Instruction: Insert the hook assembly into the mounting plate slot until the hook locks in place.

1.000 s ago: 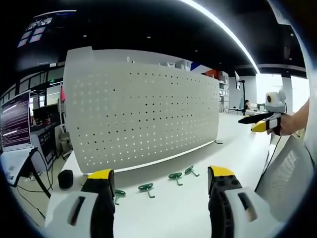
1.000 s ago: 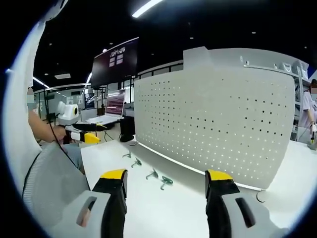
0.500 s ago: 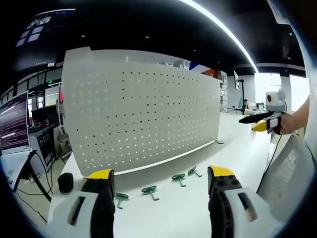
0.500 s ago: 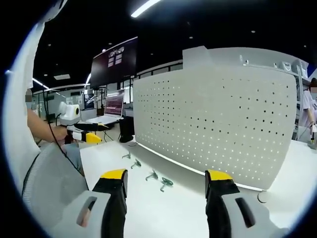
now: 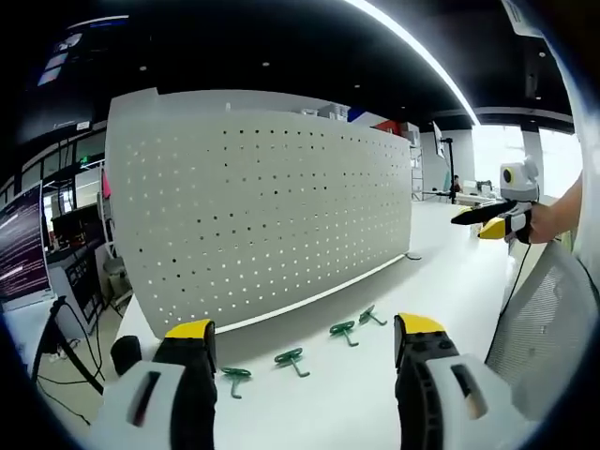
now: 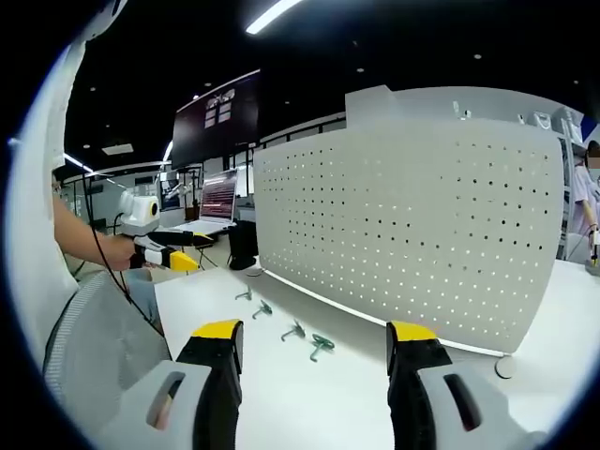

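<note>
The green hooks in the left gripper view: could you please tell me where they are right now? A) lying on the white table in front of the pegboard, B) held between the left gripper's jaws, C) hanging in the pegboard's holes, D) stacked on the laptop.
A: four green hooks lie in a row on the white table below the upright pegboard, with both grippers' jaws apart and empty.
</note>
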